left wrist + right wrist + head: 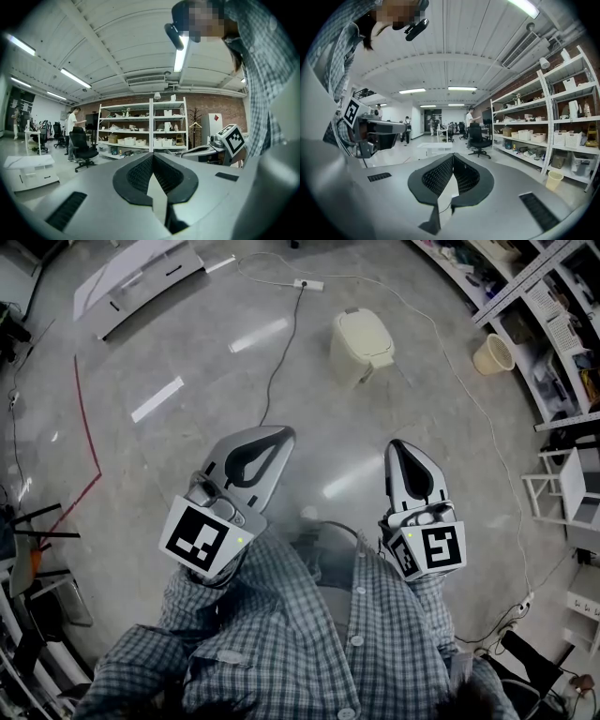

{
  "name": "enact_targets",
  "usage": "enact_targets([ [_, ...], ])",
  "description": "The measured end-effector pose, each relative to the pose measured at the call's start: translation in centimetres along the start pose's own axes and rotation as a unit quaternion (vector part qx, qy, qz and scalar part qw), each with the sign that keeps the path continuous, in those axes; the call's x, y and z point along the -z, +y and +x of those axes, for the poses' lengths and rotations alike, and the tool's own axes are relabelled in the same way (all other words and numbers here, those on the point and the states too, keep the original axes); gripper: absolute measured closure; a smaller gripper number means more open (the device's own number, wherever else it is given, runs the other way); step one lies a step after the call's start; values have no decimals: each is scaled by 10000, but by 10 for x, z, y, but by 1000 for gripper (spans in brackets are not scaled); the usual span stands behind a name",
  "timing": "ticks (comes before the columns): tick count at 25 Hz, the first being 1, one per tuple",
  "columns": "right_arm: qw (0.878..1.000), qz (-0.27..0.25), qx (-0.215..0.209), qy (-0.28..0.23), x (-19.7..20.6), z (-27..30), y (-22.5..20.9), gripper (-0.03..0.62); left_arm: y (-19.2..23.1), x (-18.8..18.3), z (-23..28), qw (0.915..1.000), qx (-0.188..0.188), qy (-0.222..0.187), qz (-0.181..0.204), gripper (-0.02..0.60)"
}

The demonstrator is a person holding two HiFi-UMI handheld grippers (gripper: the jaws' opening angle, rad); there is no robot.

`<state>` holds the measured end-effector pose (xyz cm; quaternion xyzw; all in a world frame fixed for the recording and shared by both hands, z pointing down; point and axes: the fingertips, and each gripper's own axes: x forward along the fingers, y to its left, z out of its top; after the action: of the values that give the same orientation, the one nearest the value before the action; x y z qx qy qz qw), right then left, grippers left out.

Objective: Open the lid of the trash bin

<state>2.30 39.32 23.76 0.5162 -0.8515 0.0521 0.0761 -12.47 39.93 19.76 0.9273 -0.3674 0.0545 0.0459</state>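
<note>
holding left gripper (279,435) and right gripper (401,446) empty, jaws together; facing open glossy floor (187,343), rounded cream trash bin (361,341) well ahead.

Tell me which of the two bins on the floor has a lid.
The cream trash bin out on the open floor, its lid shut. The tan basket beside the shelves is open-topped, with no lid.

Cream plastic trash bin (361,343) sits on the grey polished floor (187,437), white power strip (308,284) behind it, tan round basket (494,353) to its right beside the metal shelving (525,282).
</note>
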Motion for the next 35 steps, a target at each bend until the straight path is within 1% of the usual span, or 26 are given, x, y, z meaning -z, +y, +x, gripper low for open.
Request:
enact_targets([
  [7, 10000, -12, 77, 28, 1, 2, -1, 576, 9, 2, 7, 10000, 50, -8, -69, 577],
  [14, 9996, 56, 253, 144, 5, 17, -18, 576, 22, 3, 31, 9997, 223, 57, -66, 577],
  [26, 9991, 115, 296, 266, -6, 79, -31, 576, 78, -1, 67, 9989, 380, 222, -170, 577],
  [35, 9980, 86, 522, 332, -13, 127, -33, 576, 126, -3, 90, 9974, 672, 202, -174, 577],
])
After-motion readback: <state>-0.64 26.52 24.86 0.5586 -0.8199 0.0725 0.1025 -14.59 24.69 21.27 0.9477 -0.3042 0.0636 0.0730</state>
